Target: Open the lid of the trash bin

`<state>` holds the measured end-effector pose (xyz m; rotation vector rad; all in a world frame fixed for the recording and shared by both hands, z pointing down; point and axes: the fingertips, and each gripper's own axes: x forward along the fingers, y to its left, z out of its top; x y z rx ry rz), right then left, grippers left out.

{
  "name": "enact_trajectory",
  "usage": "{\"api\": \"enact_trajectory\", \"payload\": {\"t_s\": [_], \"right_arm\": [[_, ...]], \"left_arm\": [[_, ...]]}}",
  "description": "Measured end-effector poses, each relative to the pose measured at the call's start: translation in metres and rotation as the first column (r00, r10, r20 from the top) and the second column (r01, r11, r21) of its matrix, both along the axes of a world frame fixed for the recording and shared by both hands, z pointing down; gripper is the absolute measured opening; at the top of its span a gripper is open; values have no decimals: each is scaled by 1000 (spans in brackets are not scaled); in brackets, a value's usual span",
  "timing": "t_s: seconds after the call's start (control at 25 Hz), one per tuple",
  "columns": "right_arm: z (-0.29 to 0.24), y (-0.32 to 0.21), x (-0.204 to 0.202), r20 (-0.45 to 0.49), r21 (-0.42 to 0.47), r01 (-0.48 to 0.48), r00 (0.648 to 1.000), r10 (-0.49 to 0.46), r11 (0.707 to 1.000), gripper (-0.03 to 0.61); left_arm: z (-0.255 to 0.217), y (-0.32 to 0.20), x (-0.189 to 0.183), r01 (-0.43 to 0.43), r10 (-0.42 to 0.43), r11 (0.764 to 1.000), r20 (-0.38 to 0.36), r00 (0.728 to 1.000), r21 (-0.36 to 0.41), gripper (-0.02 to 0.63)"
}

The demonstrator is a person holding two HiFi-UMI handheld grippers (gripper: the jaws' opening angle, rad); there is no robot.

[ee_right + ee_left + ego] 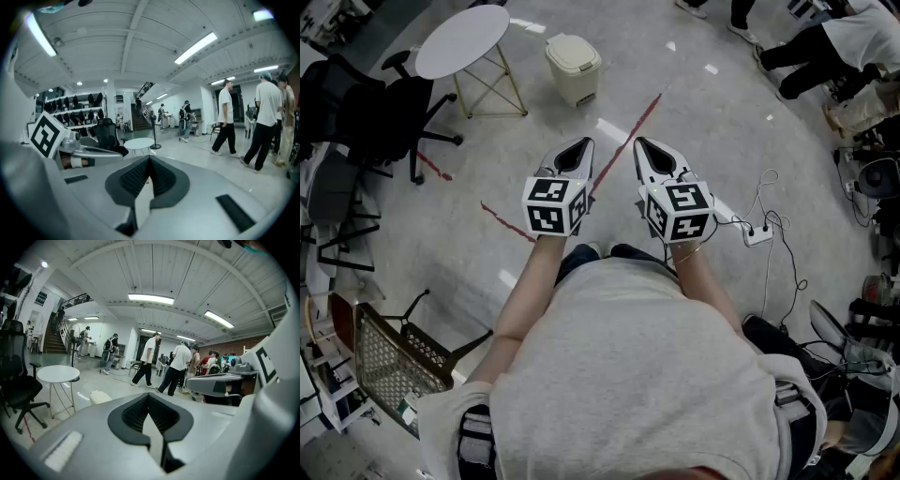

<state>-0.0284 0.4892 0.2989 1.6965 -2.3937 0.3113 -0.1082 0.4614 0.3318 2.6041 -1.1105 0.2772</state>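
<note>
A small cream trash bin (574, 67) with its lid down stands on the floor ahead of me, next to a round white table (462, 40). The left gripper view catches the bin (100, 396) low on the floor beside that table (58, 373). My left gripper (579, 146) and right gripper (641, 146) are held side by side at waist height, well short of the bin. Both are shut with nothing between the jaws. The right gripper view shows the table (138, 143) but not the bin.
A black office chair (370, 117) stands left of the table. Red tape lines (628, 135) cross the grey floor. A power strip with cables (758, 232) lies at my right. A wire basket (392, 361) sits low left. People stand at the far right (825, 42).
</note>
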Motion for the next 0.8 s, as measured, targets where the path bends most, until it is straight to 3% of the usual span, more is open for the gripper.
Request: {"api": "enact_trajectory", "payload": {"t_s": [0.12,0.32,0.56,0.8], "right_arm": [[7,4,-4,-71,-22,19,997,-21,1000,-6],[24,8,-1,-99,-76,34,994,-41,997,-6],[25,6,8,-75,-79,27,997,-33,996,-6],[20,7,10,30,-53,71,997,-69,996,-6]], "left_arm": [[10,4,-4,-2,2,1000,36,999,-15,9],[29,7,-16,50,-48,996,39,998,-73,9],[28,1,-13,65,-62,996,50,997,-68,9],[9,-2,2,52,-53,998,-62,997,-21,9]]}}
